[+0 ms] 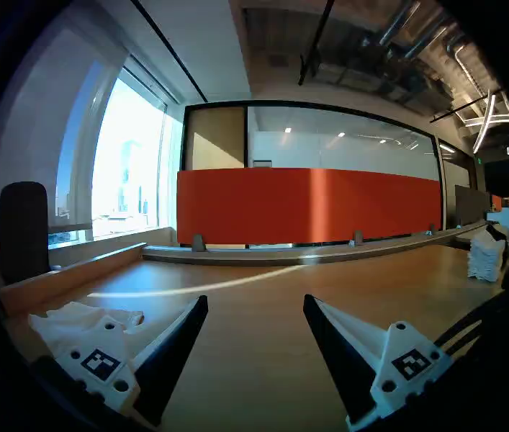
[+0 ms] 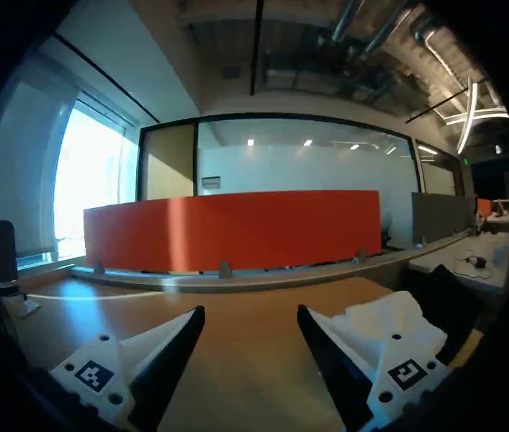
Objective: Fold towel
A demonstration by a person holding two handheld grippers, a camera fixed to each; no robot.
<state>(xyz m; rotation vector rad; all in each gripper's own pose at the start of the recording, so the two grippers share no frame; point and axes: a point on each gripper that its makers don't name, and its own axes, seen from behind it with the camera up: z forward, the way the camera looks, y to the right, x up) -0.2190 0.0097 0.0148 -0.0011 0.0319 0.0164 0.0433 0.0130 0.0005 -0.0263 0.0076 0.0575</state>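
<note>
The left gripper (image 1: 255, 297) and right gripper (image 2: 250, 308) hover level over the table (image 1: 254, 360), fingers spread wide, holding nothing.

No legible txt, nos. or brand names anywhere. Closest thing: b/w square code tags (image 1: 101, 363) on left gripper (image 1: 255, 298), and same type on right gripper (image 2: 250, 308); these are patterns, not letters. Small notice (image 2: 211, 183) on far wall (image 2: 290, 169) in right gripper view is too blurred to read.
</note>
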